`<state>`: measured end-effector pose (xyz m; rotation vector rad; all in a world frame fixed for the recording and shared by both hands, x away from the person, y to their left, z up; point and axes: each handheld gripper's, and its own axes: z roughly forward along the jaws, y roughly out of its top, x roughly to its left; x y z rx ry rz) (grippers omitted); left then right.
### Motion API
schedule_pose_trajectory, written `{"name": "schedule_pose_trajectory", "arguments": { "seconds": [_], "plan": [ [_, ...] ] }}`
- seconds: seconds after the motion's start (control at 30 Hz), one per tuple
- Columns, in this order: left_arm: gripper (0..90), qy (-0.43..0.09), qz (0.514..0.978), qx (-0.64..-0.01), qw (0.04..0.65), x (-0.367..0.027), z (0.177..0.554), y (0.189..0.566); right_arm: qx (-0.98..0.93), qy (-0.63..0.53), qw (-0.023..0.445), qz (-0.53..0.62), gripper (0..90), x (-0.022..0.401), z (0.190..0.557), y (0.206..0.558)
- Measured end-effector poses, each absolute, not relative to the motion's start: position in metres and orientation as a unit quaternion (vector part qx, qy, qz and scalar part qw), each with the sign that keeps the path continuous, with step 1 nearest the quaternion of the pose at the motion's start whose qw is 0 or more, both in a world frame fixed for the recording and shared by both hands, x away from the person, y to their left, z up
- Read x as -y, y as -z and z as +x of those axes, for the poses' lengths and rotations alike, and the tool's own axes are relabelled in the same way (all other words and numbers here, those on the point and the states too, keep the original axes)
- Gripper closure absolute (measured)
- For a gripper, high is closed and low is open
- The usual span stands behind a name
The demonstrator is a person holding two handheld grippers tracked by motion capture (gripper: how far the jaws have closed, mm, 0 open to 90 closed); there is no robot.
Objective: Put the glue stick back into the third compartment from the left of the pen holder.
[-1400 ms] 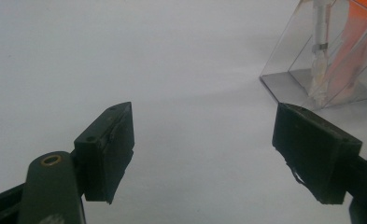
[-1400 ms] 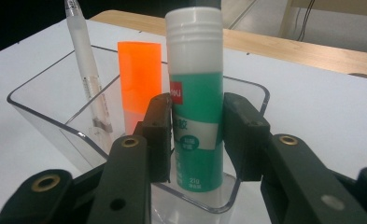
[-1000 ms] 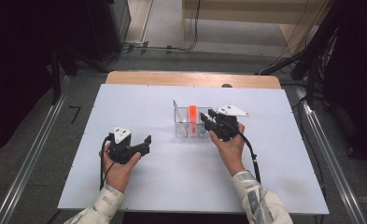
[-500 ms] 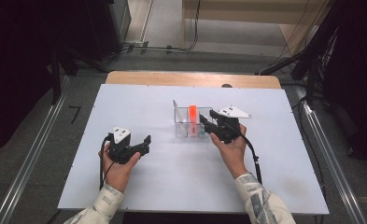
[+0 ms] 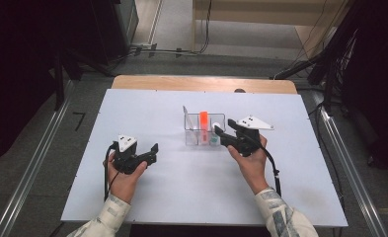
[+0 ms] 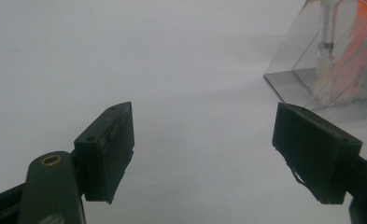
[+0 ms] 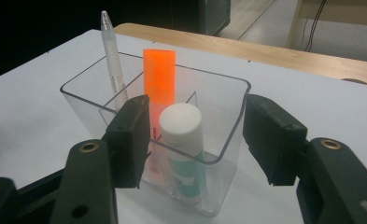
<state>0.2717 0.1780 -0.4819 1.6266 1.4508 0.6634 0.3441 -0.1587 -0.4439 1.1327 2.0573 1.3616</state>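
A clear plastic organizer box point(image 5: 190, 133) point(image 7: 228, 154) point(image 6: 288, 79) stands mid-table. It holds a white pen point(image 7: 112, 60), an orange marker point(image 5: 203, 120) point(image 7: 158, 84) and a glue stick with a white cap point(image 7: 182, 125) and teal label point(image 5: 214, 140). My right gripper point(image 5: 217, 130) point(image 7: 195, 140) hovers just right of the box, over the glue stick; its jaws have just been opening and stand apart on either side of the cap without touching it. My left gripper point(image 5: 153, 150) point(image 6: 202, 154) rests low over bare table to the left, open and empty.
The white table top point(image 5: 181, 197) has free room in front and to both sides. A wooden strip point(image 5: 201, 84) runs along its far edge. Dark equipment and cables sit on the floor beyond.
The right gripper's jaws have spread wider beside the box. The left hand has stayed put.
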Motion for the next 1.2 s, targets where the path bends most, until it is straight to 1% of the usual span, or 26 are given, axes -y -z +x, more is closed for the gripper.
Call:
{"name": "schedule_pose_trajectory", "arguments": {
  "seconds": [0.2,0.5,1.2],
  "plan": [
    [21.0,-0.266,0.648,-0.581,0.415,-0.18,0.272,0.483,-0.746,-0.485,0.214,0.403,32.1,0.164,0.338,0.446],
    [21.0,-0.267,0.647,-0.582,0.414,-0.181,0.271,0.483,-0.75,-0.472,0.213,0.412,29.5,0.176,0.331,0.452],
    [20.9,-0.266,0.641,-0.591,0.41,-0.191,0.271,0.486,-0.753,-0.443,0.224,0.431,26.5,0.206,0.315,0.464]
  ]
}}
